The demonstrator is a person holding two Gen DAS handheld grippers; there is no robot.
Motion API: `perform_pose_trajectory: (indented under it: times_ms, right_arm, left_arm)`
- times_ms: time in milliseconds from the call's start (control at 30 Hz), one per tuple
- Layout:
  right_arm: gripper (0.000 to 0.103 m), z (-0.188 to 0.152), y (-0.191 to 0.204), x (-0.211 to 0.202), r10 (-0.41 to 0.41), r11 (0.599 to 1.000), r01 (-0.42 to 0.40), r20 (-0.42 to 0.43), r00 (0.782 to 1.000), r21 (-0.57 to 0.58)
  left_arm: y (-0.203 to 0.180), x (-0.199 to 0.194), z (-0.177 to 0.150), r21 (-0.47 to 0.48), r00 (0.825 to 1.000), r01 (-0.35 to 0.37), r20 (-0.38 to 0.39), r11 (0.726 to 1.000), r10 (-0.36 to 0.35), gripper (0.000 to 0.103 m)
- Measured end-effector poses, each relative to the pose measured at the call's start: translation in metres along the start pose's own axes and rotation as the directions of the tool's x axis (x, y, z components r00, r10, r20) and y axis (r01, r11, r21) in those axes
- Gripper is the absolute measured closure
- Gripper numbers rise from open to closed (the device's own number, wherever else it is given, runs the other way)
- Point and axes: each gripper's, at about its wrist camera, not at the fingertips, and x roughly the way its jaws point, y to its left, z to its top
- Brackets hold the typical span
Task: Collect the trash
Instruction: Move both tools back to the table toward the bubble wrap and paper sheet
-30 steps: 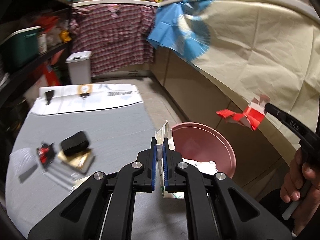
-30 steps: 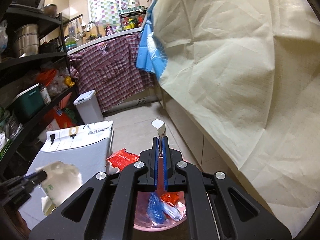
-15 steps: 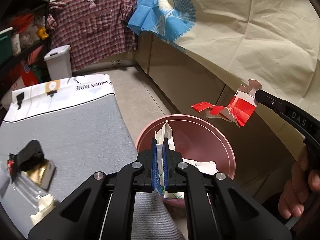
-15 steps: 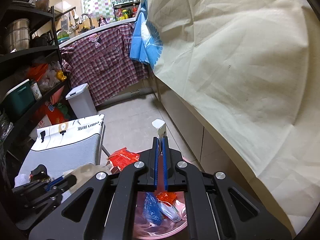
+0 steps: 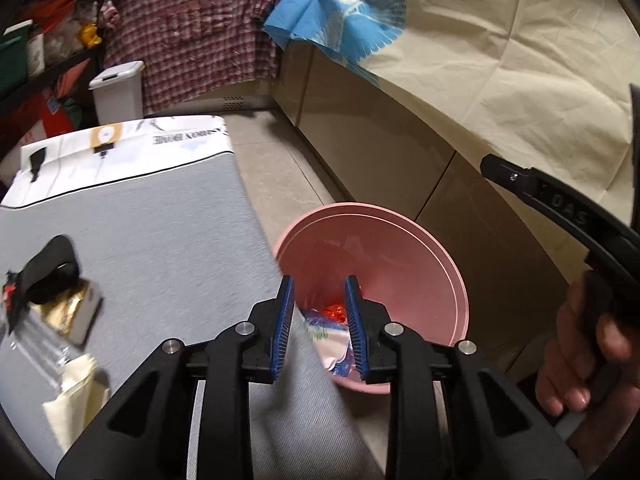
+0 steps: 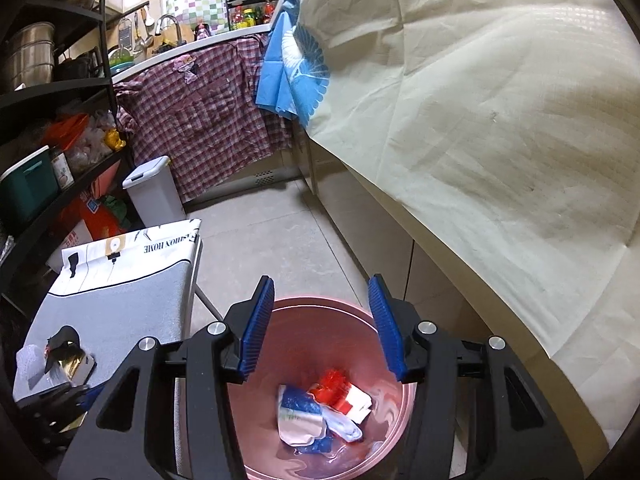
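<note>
Both grippers hang over a round pink plastic bin (image 6: 384,432) with smooth, glossy walls. The right gripper (image 6: 322,322) has its ribbed blue fingers (image 6: 258,326) spread wide and empty; below and between them, on the bin's bottom, lies the trash (image 6: 320,412): crumpled red-and-white carton pieces, a blue-and-white wrapper and a white scrap. The left gripper (image 5: 318,326) has its blue-padded fingers (image 5: 283,322) parted moderately, gripping nothing, with the same bright scraps showing through the gap beneath them. To the left of those fingers a table (image 5: 160,240) covered in grey woven cloth carries a flat gold packet (image 5: 66,312), a black curved item (image 5: 52,266) and a cream paper piece (image 5: 74,396), well apart from the bin.
</note>
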Motion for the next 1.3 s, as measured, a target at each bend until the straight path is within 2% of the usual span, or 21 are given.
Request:
perform_pose_trajectory:
  times_ms: [233, 467, 733, 833, 1033, 1100, 1167, 1233, 1300]
  right_arm:
    - [0.053, 0.0, 0.01, -0.026, 0.064, 0.998, -0.066, 0.103, 0.993, 0.017]
    - [0.054, -0.008, 0.029, -0.056, 0.114, 0.993, -0.11, 0.134, 0.984, -0.031]
    - [0.054, -0.022, 0.055, -0.084, 0.176, 0.979, -0.161, 0.12, 0.977, -0.123]
    - [0.054, -0.026, 0.063, -0.091, 0.186, 0.975, -0.168, 0.122, 0.975, -0.147]
    - [0.054, -0.028, 0.073, -0.097, 0.257, 0.96, -0.244, 0.092, 0.962, -0.138]
    - [0.06, -0.027, 0.078, -0.1, 0.286, 0.953, -0.273, 0.091, 0.954, -0.133]
    - [0.075, -0.028, 0.086, -0.103, 0.318, 0.943, -0.305, 0.086, 0.944, -0.132]
    - [0.085, -0.029, 0.097, -0.103, 0.351, 0.931, -0.341, 0.07, 0.934, -0.128]
    - [0.088, -0.033, 0.11, -0.1, 0.383, 0.92, -0.376, 0.049, 0.923, -0.113]
  left_arm:
    - [0.015, -0.047, -0.002, -0.012, 0.997, -0.042, 0.063, 0.999, 0.043, 0.077]
    - [0.034, -0.09, -0.011, -0.066, 0.986, -0.104, 0.125, 0.992, 0.111, 0.077]
    - [0.06, -0.129, -0.021, -0.088, 0.976, -0.164, 0.128, 0.983, 0.175, 0.077]
    - [0.07, -0.148, -0.02, -0.066, 0.972, -0.186, 0.134, 0.98, 0.194, 0.077]
    - [0.1, -0.192, -0.016, -0.011, 0.961, -0.227, 0.158, 0.974, 0.225, 0.077]
    - [0.116, -0.208, -0.013, -0.008, 0.953, -0.253, 0.172, 0.968, 0.25, 0.077]
    - [0.135, -0.22, -0.012, -0.017, 0.943, -0.278, 0.184, 0.96, 0.276, 0.077]
    - [0.151, -0.228, -0.01, -0.033, 0.936, -0.295, 0.193, 0.955, 0.295, 0.082]
    - [0.174, -0.234, -0.013, -0.072, 0.928, -0.307, 0.2, 0.949, 0.315, 0.085]
